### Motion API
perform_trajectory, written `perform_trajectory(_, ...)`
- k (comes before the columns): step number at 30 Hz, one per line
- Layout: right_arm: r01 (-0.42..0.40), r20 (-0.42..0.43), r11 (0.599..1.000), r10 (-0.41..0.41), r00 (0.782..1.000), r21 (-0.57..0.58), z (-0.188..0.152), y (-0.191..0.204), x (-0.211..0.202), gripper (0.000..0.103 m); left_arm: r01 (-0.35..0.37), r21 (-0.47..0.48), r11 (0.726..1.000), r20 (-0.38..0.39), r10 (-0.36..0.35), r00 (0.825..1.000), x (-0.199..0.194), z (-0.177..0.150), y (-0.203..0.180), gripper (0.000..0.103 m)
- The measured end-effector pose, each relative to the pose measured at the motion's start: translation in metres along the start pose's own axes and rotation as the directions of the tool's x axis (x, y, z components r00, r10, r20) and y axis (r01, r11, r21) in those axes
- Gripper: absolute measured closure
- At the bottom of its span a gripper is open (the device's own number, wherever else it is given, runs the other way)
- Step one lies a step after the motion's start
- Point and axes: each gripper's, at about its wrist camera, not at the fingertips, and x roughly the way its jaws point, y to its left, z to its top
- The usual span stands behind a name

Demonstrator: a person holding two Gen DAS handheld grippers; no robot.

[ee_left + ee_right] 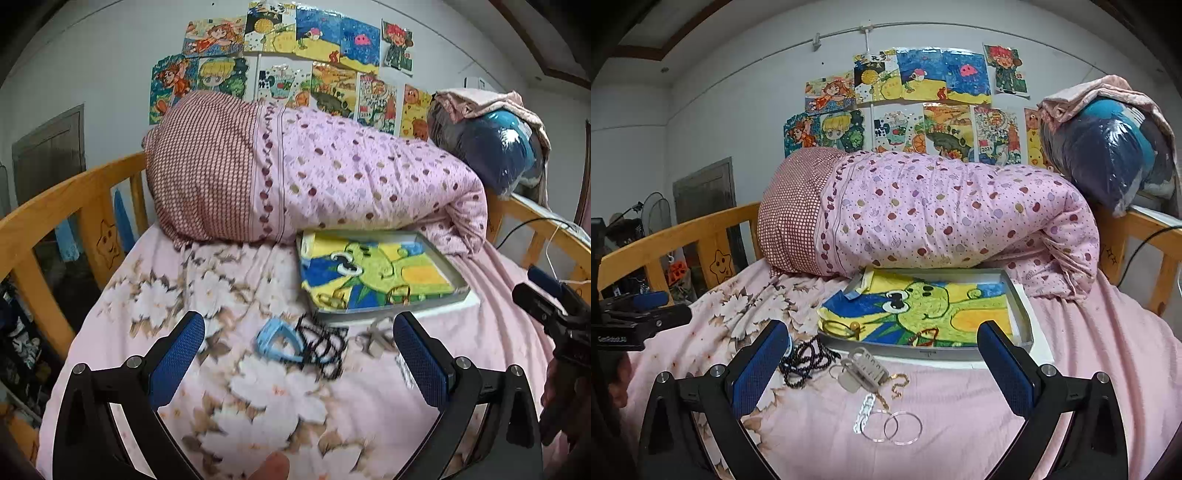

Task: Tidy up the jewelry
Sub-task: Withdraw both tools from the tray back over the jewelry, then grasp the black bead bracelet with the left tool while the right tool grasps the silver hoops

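Hovering both grippers, left (299, 354) and right (882, 354), fingers spread wide and empty, over the jewelry (866, 373) on the bed (960, 424) beside the tray (1021, 314) (left housing's lettering too blurry to read).

Both wrist views look low across the bed, sharing the tray (460, 291) (1021, 314) and rolled quilt (369, 177) (960, 210).

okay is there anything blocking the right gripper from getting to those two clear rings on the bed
Nothing visible does. The right gripper hangs open above the bedsheet, and the two clear rings lie in the open below it. The beige clip and gold chain sit just behind them.
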Motion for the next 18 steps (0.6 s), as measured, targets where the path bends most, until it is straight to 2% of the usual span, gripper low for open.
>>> perform_trajectory(7, 0.022, -0.081, 1.000, -0.020, 0.996, 0.022, -0.020, -0.003, 0.008, 0.000, 0.011, -0.012, 1.000, -0.067, -0.012, 0.998, -0.007, -0.024, 0.001, 0.003)
perform_trajectory(11, 0.030, -0.134, 0.999, -0.026, 0.991, 0.030, -0.031, -0.006, 0.016, 0.000, 0.012, 0.010, 1.000, -0.105, -0.011, 0.994, 0.002, -0.031, -0.003, 0.003)
perform_trajectory(18, 0.032, -0.239, 0.999, -0.022, 0.971, 0.036, -0.050, -0.008, 0.035, 0.000, 0.045, -0.046, 0.998, -0.213, -0.054, 0.975, 0.030, -0.044, 0.004, 0.003)
